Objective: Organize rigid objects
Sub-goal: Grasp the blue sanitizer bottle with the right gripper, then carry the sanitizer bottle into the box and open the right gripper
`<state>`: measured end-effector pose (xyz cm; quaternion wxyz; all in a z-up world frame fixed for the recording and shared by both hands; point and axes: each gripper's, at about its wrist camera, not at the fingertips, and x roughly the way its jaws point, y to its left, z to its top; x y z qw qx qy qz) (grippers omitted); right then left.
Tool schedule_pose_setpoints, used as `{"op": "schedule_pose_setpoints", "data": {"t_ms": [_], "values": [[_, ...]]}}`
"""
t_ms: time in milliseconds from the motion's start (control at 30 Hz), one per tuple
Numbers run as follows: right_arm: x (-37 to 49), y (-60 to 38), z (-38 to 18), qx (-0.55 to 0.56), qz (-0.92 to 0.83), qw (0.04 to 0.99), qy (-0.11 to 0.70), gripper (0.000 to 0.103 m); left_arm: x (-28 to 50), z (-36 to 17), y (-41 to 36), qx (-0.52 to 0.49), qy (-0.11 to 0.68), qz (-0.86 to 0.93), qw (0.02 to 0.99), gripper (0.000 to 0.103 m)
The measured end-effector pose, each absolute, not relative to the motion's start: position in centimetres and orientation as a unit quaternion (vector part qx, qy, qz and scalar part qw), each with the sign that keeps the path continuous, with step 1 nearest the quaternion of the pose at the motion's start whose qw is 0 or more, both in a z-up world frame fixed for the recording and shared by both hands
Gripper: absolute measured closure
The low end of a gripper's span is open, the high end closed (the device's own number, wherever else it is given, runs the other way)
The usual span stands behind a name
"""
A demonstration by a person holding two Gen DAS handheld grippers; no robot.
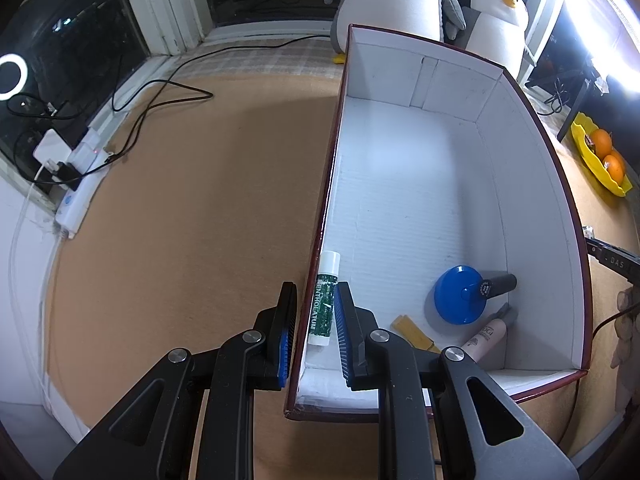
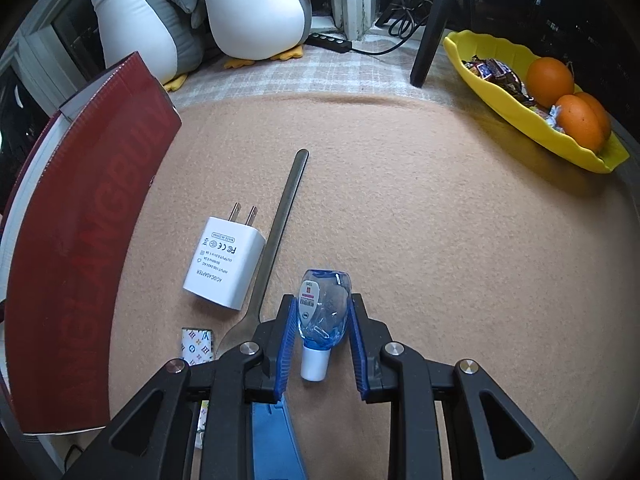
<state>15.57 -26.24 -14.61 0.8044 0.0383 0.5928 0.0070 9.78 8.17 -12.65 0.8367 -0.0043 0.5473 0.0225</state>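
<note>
The red box (image 1: 420, 208) stands on the tan cloth, its left wall clamped between the left gripper (image 1: 316, 332) pads, a lip balm tube (image 1: 324, 300) lying just inside. The right gripper (image 2: 323, 334) squeezes a small clear-blue bottle (image 2: 324, 312) lying on the cloth.

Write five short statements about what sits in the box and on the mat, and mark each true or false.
1. The left tool straddles the box wall. True.
2. The lip balm stick lies outside the box. False: it lies inside, along the wall.
3. The right tool has the small clear bottle between its fingers. True.
4. The white charger is inside the box. False: it lies on the mat beside the fork.
5. The yellow tray holds apples. False: oranges and wrapped sweets.
</note>
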Motion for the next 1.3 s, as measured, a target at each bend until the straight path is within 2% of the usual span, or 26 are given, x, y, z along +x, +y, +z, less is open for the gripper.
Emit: {"op": "schedule_pose_setpoints", "data": {"t_ms": [467, 1133, 1200, 1300], "values": [[13.4, -24.1, -10.1, 0.038, 0.032, 0.832, 0.553, 0.08, 9.2, -12.3, 8.4, -0.01, 0.541, 0.021, 0.841, 0.085], [11.4, -14.9, -4.3, 0.012, 0.141, 0.85, 0.508, 0.08, 7.8, -11.2, 8.6, -0.011, 0.518, 0.022, 0.855, 0.086], [11.2, -14.0, -4.2, 0.011, 0.15, 0.848, 0.507, 0.08, 7.7, -11.1, 8.6, -0.011, 0.516, 0.023, 0.856, 0.091], [11.0, -12.7, -4.0, 0.006, 0.162, 0.847, 0.506, 0.08, 7.6, -11.0, 8.6, -0.01, 0.512, 0.023, 0.858, 0.093]]}}
